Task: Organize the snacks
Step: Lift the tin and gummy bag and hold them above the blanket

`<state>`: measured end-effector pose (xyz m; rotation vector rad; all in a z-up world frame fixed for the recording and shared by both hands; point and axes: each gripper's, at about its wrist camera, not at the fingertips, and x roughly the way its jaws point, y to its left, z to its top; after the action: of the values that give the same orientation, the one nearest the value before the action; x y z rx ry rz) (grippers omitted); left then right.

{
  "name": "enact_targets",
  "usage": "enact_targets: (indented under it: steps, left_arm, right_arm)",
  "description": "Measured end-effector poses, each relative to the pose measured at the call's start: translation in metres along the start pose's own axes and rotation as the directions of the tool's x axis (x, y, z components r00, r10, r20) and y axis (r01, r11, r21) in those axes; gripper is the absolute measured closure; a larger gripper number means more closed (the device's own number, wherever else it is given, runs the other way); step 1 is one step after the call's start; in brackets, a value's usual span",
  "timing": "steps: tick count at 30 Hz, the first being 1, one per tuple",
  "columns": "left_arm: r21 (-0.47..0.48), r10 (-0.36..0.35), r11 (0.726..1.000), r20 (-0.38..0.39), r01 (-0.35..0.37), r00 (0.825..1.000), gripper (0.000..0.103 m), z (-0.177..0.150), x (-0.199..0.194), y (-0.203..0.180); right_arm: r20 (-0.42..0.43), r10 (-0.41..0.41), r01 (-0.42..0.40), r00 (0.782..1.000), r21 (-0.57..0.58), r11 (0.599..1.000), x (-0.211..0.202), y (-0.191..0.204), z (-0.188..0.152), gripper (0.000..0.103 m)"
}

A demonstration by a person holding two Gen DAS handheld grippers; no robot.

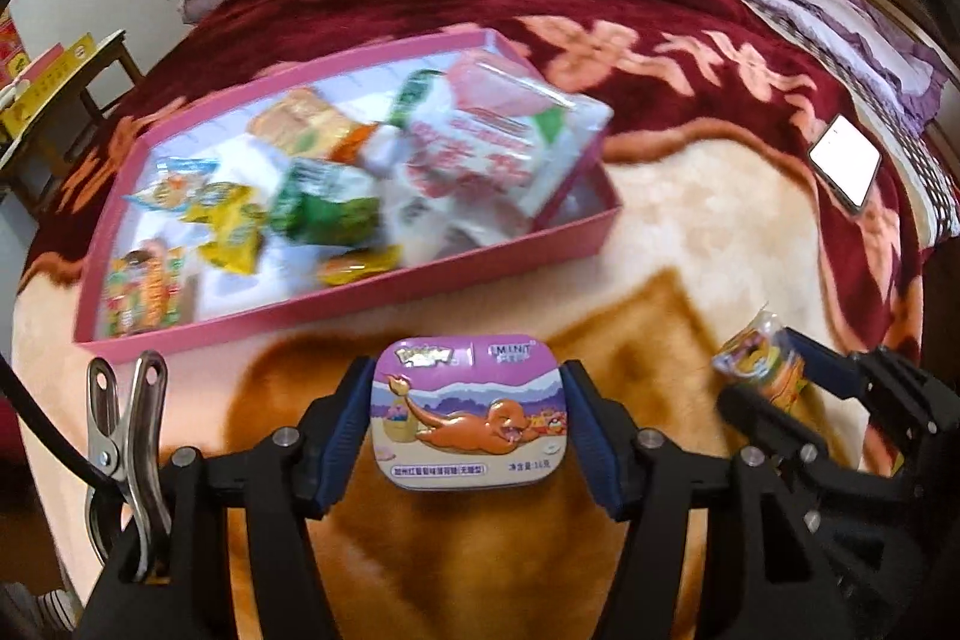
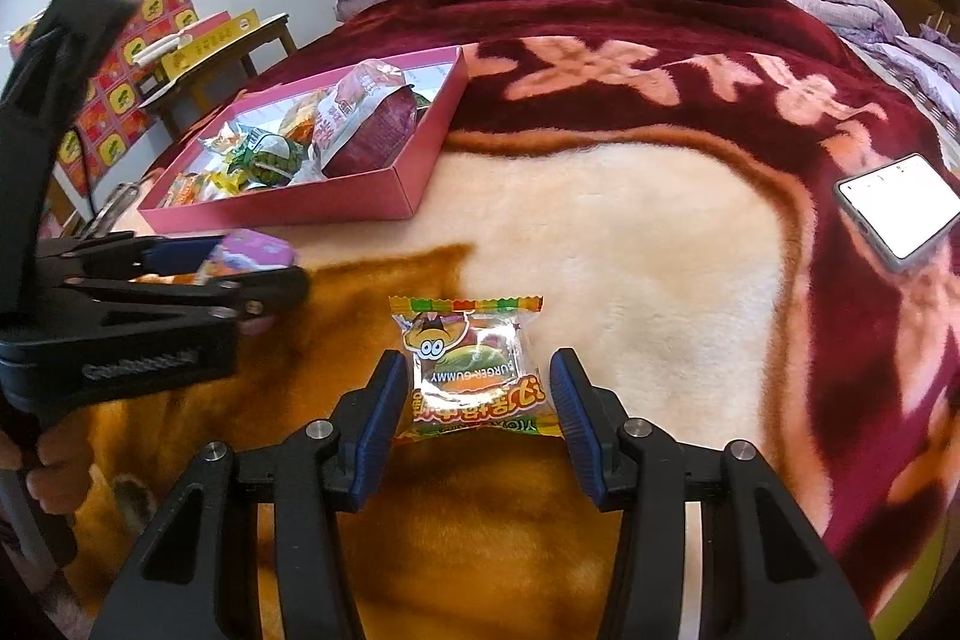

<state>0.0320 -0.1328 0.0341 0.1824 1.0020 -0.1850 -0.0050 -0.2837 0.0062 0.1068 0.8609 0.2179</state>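
Tongs: left (image 1: 466, 421) grip mint tin (image 1: 465, 415), right (image 2: 478, 403) straddle gummy packet (image 2: 474, 370).

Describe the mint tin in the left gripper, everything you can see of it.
The mint tin is a small, flat, rounded-rectangle case, seemingly metal, with a glossy printed lid: purple border, an orange cartoon creature lying across a landscape, "MINT" at the top right and a line of Chinese text along the bottom. Its lid is closed. It is held lid-up between the left gripper's blue pads, which press on its two short sides, above the orange and cream blanket. The right wrist view shows only its purple edge.
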Motion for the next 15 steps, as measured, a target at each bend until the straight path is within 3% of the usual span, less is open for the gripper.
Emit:
enact_targets:
  steps: [7, 15]
  left_arm:
    - [-0.055, 0.023, 0.998, 0.023, -0.021, 0.999, 0.038, -0.006, -0.014, 0.030]
    - [-0.122, 0.039, 0.992, 0.064, -0.031, 0.997, 0.038, -0.010, -0.033, 0.063]
  right_arm:
    - [0.000, 0.001, -0.001, 1.000, -0.006, 1.000, -0.002, 0.010, 0.002, 0.058]
    - [-0.012, 0.071, -0.072, 0.997, -0.059, 0.996, -0.001, 0.045, 0.007, 0.065]
